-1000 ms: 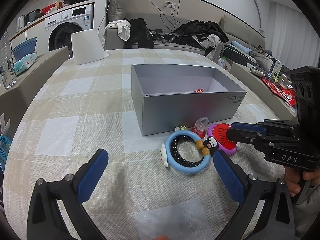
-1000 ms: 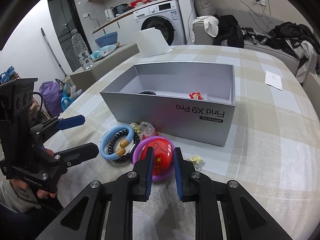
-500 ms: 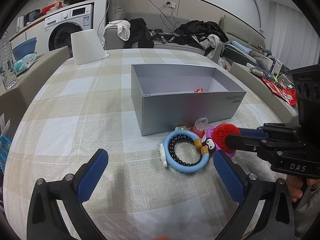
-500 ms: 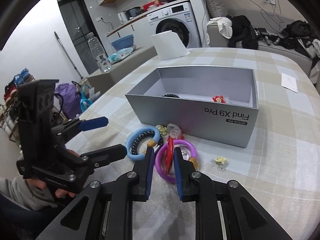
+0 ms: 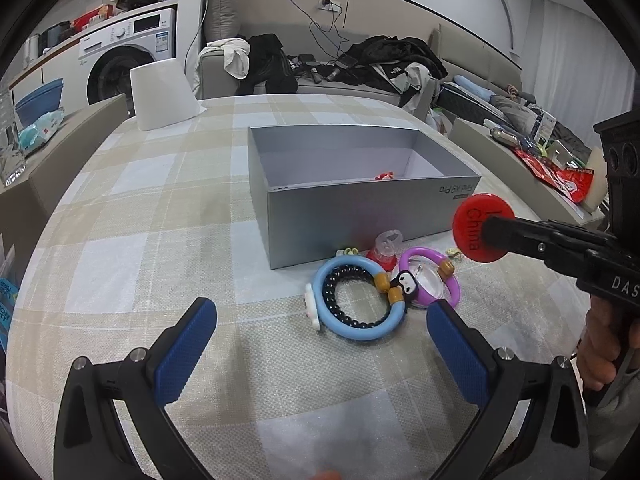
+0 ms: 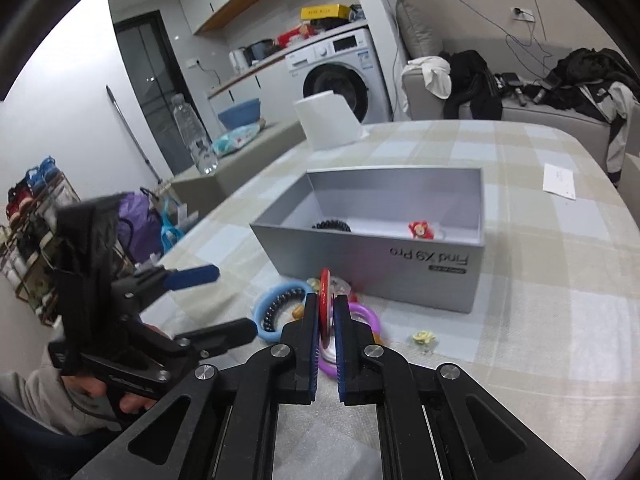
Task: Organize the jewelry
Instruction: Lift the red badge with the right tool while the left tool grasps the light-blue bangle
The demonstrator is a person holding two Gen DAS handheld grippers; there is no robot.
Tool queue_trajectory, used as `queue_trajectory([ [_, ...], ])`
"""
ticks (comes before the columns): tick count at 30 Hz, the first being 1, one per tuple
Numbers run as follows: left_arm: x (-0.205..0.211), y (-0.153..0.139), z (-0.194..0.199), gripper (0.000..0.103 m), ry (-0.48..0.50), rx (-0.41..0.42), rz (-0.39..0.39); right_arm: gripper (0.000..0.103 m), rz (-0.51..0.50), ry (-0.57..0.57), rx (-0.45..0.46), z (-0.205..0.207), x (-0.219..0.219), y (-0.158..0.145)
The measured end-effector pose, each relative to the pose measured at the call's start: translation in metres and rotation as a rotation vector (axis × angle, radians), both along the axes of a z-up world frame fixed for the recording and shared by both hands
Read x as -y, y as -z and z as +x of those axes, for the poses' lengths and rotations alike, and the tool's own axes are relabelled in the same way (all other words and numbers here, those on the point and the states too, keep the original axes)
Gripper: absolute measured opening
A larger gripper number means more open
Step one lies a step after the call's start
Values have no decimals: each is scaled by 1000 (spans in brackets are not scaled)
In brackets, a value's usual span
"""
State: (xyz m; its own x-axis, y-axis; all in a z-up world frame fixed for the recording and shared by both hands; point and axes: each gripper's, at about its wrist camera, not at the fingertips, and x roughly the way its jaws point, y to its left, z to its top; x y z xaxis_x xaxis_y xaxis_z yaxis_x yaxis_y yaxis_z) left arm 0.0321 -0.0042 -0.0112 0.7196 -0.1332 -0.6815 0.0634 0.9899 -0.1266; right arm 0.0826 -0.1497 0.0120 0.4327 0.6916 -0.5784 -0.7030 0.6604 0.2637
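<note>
Pinching the red badge above the jewelry pile

Right tongs (image 6: 327,322) are pressed together on a red round badge (image 5: 482,227), gripping it edge-on; badge is lifted clear of the tabletop (image 5: 160,208), in front of the near right corner of the grey box (image 5: 360,216). White "China" lettering shows on its face in the left wrist view. Left tongs (image 5: 320,354) are spread wide with nothing between the blue pads, hovering over the checked cloth just short of the pile.

On the tabletop right against the box's front wall: blue ring bracelet (image 5: 352,300) with a black bead bracelet (image 5: 340,300) lying inside it, purple ring (image 5: 430,280) with a penguin charm touching it, a small clear-and-red piece behind them. A little yellow flower (image 6: 423,337) lies apart to the side. Inside the box: a red charm (image 6: 420,230) and a dark beaded band (image 6: 332,225) on the floor. White paper roll (image 5: 162,94) stands at the far edge.
</note>
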Motion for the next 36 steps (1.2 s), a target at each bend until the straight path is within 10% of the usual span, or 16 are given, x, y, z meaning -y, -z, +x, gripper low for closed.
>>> queue_trajectory([
  [7,17,10,15,62,103,-87,69,6,28,18,-18,2,14,-1],
  [36,-3,-45,10,57,28,127,11,6,111,83,5,9,23,-26],
])
